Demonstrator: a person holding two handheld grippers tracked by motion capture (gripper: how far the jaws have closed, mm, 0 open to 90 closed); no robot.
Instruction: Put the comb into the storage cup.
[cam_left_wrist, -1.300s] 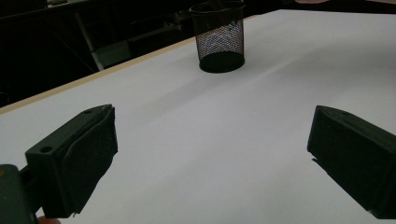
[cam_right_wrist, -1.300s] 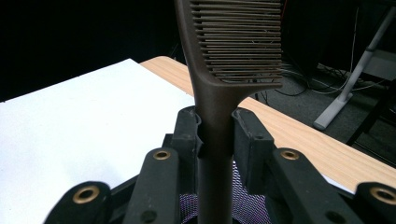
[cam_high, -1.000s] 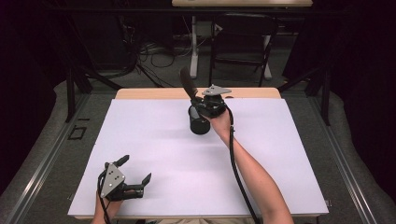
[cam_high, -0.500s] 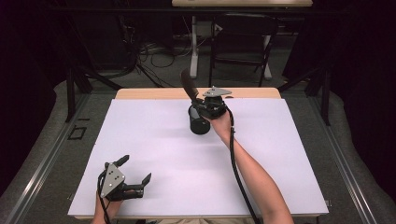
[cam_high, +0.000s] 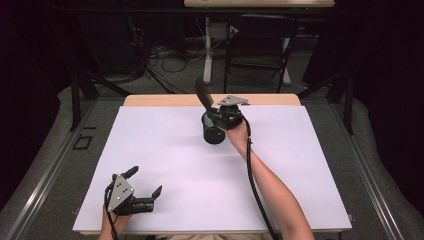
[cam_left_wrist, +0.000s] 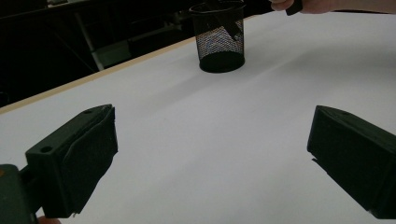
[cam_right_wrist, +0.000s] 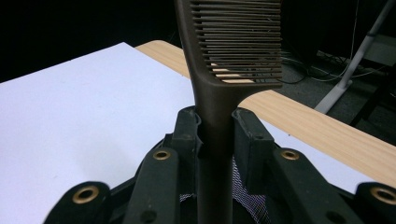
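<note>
Our right tongs (cam_right_wrist: 215, 135) are closed on the handle of the comb (cam_right_wrist: 233, 46), held upright over the mesh cup (cam_high: 213, 129) on the surface (cam_high: 165, 150). It seems light, stiff, smooth; the handle is the sensible hold. Our left tongs (cam_high: 145, 190) rest wide open, holding nothing.

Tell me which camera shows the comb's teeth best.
The right gripper view: the comb stands close up, its teeth distinct. The high view shows a small dark blade over the mesh cup. The left gripper view shows its handle through the mesh.
</note>
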